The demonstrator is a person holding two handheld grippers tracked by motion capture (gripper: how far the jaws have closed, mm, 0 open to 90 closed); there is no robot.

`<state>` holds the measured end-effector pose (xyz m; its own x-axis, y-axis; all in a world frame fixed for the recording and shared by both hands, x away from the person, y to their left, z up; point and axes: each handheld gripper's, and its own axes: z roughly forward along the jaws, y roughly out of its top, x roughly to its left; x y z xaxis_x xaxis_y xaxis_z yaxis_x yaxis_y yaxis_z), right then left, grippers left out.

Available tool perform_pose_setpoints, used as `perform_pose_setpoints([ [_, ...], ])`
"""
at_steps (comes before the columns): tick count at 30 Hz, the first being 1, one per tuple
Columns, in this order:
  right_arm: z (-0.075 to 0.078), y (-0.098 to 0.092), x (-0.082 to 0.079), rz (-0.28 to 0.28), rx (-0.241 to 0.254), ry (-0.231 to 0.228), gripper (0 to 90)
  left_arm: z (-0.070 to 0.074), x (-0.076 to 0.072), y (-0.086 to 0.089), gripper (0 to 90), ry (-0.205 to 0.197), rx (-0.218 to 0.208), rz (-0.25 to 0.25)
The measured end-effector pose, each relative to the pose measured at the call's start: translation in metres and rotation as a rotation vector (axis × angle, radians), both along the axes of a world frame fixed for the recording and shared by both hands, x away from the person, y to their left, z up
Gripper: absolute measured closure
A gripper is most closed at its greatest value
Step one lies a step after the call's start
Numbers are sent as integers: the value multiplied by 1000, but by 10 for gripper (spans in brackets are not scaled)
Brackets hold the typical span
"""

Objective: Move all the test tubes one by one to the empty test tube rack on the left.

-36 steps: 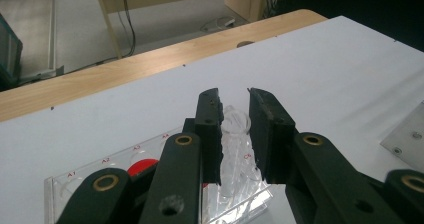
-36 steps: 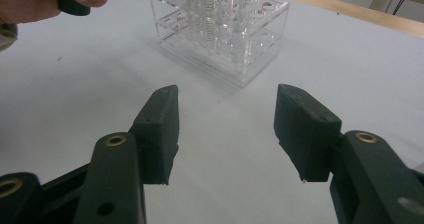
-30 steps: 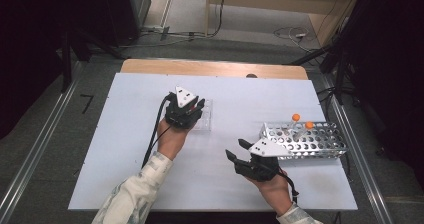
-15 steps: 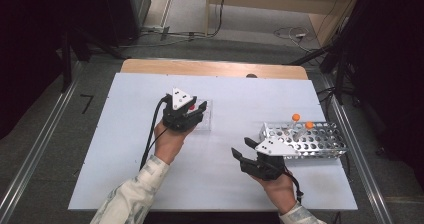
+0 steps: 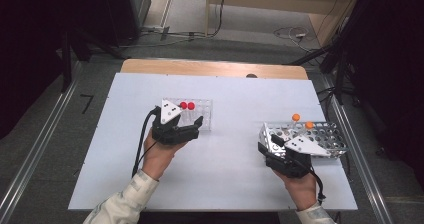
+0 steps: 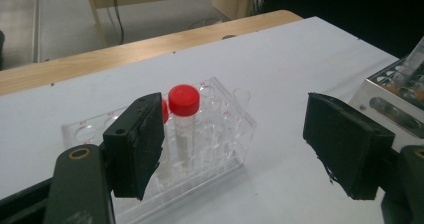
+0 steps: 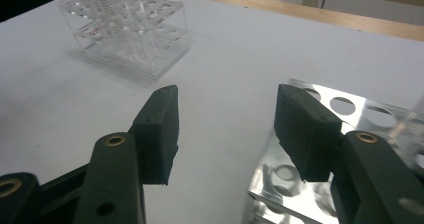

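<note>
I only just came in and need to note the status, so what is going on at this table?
A person is working with tubes and two racks, a gripper in each hand. The left gripper sits just short of the clear plastic rack, where two red-capped tubes stand; its jaws have just been opening, with nothing between them. The right gripper is open at the near end of the metal rack, which holds two orange-capped tubes.
</note>
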<state>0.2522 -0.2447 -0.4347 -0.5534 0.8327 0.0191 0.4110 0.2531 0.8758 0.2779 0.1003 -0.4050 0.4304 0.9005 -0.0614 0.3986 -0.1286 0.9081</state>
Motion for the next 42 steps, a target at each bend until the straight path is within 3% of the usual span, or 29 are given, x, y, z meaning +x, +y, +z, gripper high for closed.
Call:
perform_pose_setpoints([
  [13, -3, -52, -1, -154, 1, -4, 418, -6, -9, 15, 175, 13, 1, 41],
  [24, -7, -70, 10, -268, -11, 7, 282, -4, -12, 15, 177, -6, 1, 45],
  [31, -13, -77, 23, -314, -27, 7, 262, -4, -13, 14, 176, -7, -2, 41],
  [42, -20, -82, 41, -345, -10, 15, 442, -6, -13, 10, 179, -2, 5, 34],
])
